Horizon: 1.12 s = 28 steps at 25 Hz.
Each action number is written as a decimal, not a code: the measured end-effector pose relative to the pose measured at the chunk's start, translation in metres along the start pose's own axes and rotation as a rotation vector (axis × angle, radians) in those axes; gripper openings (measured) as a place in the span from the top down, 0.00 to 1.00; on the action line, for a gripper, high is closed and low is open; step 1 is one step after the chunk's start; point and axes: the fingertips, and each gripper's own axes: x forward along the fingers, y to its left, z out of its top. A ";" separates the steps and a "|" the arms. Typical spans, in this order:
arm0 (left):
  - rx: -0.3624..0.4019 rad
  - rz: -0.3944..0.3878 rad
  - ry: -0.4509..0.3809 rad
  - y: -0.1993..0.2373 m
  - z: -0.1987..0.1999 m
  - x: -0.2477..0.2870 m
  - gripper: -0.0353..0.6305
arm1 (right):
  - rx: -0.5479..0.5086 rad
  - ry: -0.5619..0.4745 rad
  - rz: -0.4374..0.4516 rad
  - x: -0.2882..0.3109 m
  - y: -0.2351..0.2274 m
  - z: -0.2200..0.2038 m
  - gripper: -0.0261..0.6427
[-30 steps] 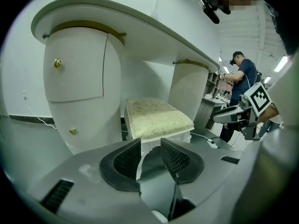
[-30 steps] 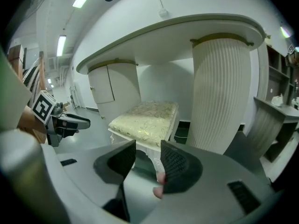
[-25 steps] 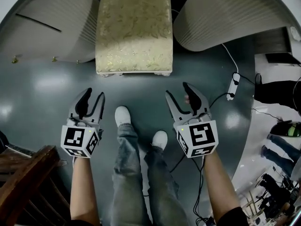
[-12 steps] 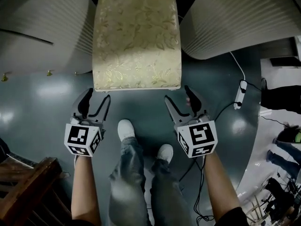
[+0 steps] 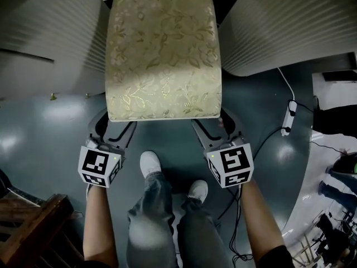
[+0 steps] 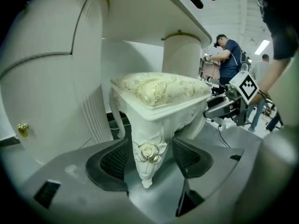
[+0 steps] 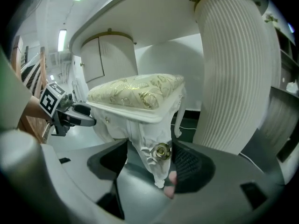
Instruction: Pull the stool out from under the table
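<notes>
Stool (image 5: 163, 49): upright, rect. padded seat, cream-gold leaf brocade, white carved frame. Sits top centre of head view, near edge toward frame middle, far end at edge of the table (image 5: 50, 38), btwn its two white ribbed pedestals. Left front leg (image 6: 148, 160) & right front leg (image 7: 159, 164): white, curved, gold rosette at each knee, feet on dark grey-green floor (image 5: 50, 133).

The stool (image 5: 163, 49) wears woven gold-patterned cloth over glossy white carved legs (image 6: 148, 158), on a smooth, shiny floor (image 5: 50, 133).
</notes>
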 end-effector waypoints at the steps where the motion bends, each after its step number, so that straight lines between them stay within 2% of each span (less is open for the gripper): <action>1: 0.027 -0.016 0.011 -0.003 -0.001 0.003 0.53 | -0.003 0.003 0.001 0.002 -0.001 -0.001 0.45; 12: 0.028 -0.045 0.021 -0.002 -0.002 0.018 0.54 | -0.046 0.005 0.023 0.012 -0.004 0.001 0.45; 18: 0.018 -0.021 0.049 -0.002 -0.001 0.015 0.54 | -0.036 0.027 0.026 0.011 -0.004 0.002 0.45; 28: 0.013 -0.030 0.075 -0.002 -0.004 0.015 0.54 | -0.043 0.063 0.028 0.011 -0.004 0.001 0.45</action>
